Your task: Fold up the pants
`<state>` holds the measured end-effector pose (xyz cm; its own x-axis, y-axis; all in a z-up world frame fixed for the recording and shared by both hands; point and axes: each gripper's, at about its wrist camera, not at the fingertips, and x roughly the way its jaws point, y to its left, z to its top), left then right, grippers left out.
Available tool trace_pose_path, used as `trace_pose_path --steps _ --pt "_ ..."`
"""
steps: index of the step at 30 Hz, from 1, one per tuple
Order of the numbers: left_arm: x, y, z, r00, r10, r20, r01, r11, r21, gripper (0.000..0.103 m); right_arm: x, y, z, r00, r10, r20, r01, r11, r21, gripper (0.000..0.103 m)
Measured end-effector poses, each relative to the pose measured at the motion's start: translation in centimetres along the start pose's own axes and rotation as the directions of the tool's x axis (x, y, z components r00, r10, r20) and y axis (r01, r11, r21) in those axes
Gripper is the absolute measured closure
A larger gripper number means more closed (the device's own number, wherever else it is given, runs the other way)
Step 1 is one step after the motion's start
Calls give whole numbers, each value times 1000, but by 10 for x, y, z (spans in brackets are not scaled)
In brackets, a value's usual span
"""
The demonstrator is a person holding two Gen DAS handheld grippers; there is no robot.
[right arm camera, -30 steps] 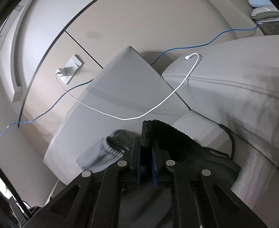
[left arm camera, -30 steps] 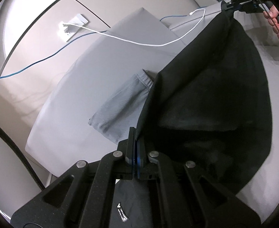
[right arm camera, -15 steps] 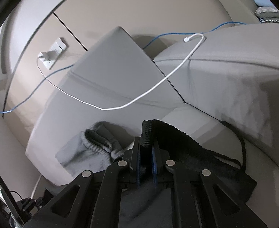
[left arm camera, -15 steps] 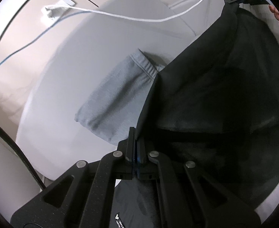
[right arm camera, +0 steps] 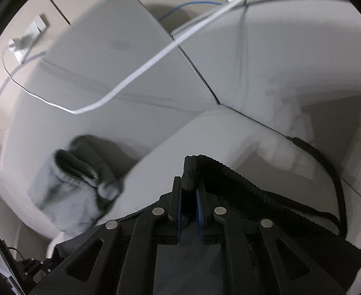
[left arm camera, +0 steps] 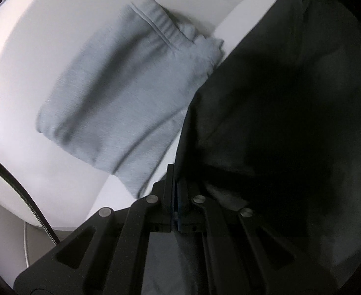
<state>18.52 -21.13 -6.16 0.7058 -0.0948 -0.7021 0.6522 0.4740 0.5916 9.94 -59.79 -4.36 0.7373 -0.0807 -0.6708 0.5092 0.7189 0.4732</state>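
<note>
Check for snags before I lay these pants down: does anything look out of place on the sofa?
Yes: a white cable is draped loose across the sofa cushions, hanging from a wall plug. The grey pants lie folded beside the black pants.

White cable (right arm camera: 141, 73) droops over grey sofa (right arm camera: 291, 56); wall socket (right arm camera: 36, 25) behind.

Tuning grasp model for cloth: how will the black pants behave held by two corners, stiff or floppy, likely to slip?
Probably floppy: the black pants sag in a loose sheet between the grips rather than holding a line. Slip looks unlikely at the right hand-held gripper, which pinches the thick ribbed waistband. The left hand-held gripper clamps only a thin edge, so that side may creep.
</note>
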Motion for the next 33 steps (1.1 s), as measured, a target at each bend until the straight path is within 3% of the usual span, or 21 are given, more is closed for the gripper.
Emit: trace_pose_path --steps 3,6,8,10,11,12,14,17,18,20,21,22,23,24,26,27,28,30,32,33 --pt "25 -5 0 998 -39 -58 39 999 -6 101 14 3 0 999 -41 -13 41 999 -20 94" --pt "35 -2 1 998 -37 -56 34 999 -40 97 30 3 -2 996 -72 -50 71 997 -38 92" --pt "33 5 1 998 -34 -46 30 995 -96 87 34 1 1 997 -56 -57 54 998 -37 90" --pt "31 22 -1 998 -55 -39 46 981 -191 61 31 2 5 997 -52 -63 49 997 -51 81" --pt "30 34 -2 997 -72 -30 63 969 -241 53 26 5 7 997 -57 -49 54 996 -75 68" --pt "30 46 -6 996 -91 -18 82 950 -301 40 18 5 9 998 -66 -24 63 993 -99 46" --pt "24 71 -11 994 -110 27 111 907 -407 38 2 7 13 996 -83 36 87 988 -127 26" --pt "10 95 -12 989 -113 91 143 864 -482 37 -14 5 24 996 -71 58 78 990 -119 26" --pt "4 98 -10 988 -108 114 150 863 -483 38 -17 5 26 997 -60 55 66 991 -115 26" --pt "-15 95 -4 979 -99 177 170 875 -454 48 -22 7 31 998 -36 46 41 992 -117 28" --pt "-23 89 -7 974 -104 200 184 880 -438 62 -24 10 33 999 -18 41 23 991 -135 38" --pt "-27 87 -3 970 -108 216 192 885 -424 68 -25 14 33 999 -12 32 17 988 -156 46" --pt "-34 86 -8 972 -101 210 185 884 -429 68 -23 19 33 1000 -9 8 10 982 -187 60" --pt "-33 87 -6 977 -90 194 170 878 -448 68 -19 24 32 1000 -6 -14 3 978 -208 67" --pt "-28 92 -12 987 -91 135 150 832 -534 65 -10 30 27 998 11 -61 -25 973 -230 73" --pt "-21 95 -16 985 -128 113 170 796 -581 57 -5 31 22 997 8 -80 -27 970 -241 74" --pt "-14 103 -22 978 -175 110 205 751 -628 53 3 33 17 994 -4 -108 -25 964 -264 74" --pt "-12 116 -32 976 -174 134 217 690 -690 55 15 35 10 990 -36 -136 -7 952 -307 77" --pt "-19 118 -35 968 -170 185 251 695 -674 77 22 32 4 988 -72 -136 24 944 -329 78" --pt "-22 113 -32 962 -186 198 271 720 -638 91 21 23 4 987 -79 -141 29 945 -327 80"
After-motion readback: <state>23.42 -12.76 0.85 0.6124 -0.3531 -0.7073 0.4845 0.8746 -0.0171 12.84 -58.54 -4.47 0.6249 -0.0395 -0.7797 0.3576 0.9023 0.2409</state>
